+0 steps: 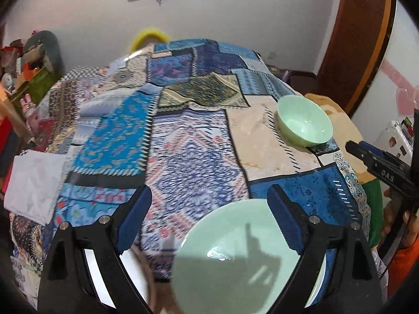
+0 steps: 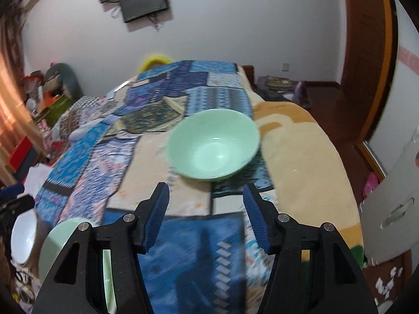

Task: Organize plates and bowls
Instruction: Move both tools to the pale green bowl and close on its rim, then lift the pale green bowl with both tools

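A bed draped in a blue patchwork-print cloth carries two pale green glazed bowls. One green bowl sits upright near the cloth's right edge, just ahead of the right gripper, whose blue-padded jaws stand apart and empty. A second green bowl lies at the near edge beneath the left gripper, also spread wide, gripping nothing.

Two green bowls, one white bowl, and two open-fingered grippers on the patchwork cloth.
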The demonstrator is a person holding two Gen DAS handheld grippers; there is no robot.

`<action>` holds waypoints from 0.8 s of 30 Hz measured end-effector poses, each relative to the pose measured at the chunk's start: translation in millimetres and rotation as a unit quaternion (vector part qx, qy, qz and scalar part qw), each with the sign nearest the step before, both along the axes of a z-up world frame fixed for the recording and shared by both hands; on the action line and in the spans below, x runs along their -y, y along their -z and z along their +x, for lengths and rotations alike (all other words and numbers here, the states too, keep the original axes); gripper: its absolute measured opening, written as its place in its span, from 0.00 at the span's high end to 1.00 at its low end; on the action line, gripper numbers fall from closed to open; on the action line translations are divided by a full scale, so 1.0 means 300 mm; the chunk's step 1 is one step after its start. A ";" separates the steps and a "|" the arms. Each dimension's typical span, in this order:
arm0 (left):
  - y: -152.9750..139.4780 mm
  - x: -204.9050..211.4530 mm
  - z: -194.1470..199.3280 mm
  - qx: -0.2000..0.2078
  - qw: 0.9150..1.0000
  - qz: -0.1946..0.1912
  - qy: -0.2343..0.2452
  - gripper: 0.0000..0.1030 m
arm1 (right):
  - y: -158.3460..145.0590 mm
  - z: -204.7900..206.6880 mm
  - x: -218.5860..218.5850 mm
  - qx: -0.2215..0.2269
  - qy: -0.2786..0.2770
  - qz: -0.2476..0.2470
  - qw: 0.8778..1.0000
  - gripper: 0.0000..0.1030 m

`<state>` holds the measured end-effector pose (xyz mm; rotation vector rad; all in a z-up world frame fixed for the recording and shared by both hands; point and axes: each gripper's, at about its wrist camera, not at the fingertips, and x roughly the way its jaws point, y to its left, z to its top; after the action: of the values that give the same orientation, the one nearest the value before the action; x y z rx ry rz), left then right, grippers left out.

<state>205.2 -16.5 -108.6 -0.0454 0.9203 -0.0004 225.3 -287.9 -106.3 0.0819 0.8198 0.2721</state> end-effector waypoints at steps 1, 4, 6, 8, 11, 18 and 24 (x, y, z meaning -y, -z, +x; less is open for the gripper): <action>0.007 0.013 0.013 -0.002 1.000 0.002 0.003 0.12 | 0.012 0.021 0.010 -0.005 0.002 0.005 1.000 0.47; 0.034 0.066 0.074 -0.011 1.000 0.016 0.017 0.12 | 0.047 0.084 0.033 -0.019 0.010 0.014 1.000 0.54; 0.050 0.097 0.111 -0.016 0.999 0.025 0.025 0.12 | 0.069 0.127 0.037 -0.029 0.010 0.014 0.999 0.60; 0.060 0.116 0.140 -0.019 0.999 0.028 0.032 0.12 | 0.089 0.164 0.041 -0.035 0.013 0.012 0.999 0.64; 0.074 0.150 0.185 -0.024 0.998 0.030 0.044 0.12 | 0.114 0.215 0.054 -0.044 0.020 0.010 0.999 0.66; 0.131 0.216 0.259 -0.036 0.996 0.040 0.065 0.12 | 0.162 0.313 0.062 -0.053 0.015 -0.009 0.998 0.79; 0.185 0.250 0.315 -0.055 0.994 0.058 0.074 0.12 | 0.184 0.375 0.066 -0.055 0.004 0.002 0.998 0.83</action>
<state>299.6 -91.6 -164.0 0.1326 1.0302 -0.0821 337.9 -307.8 -161.5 0.1042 0.9287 0.2628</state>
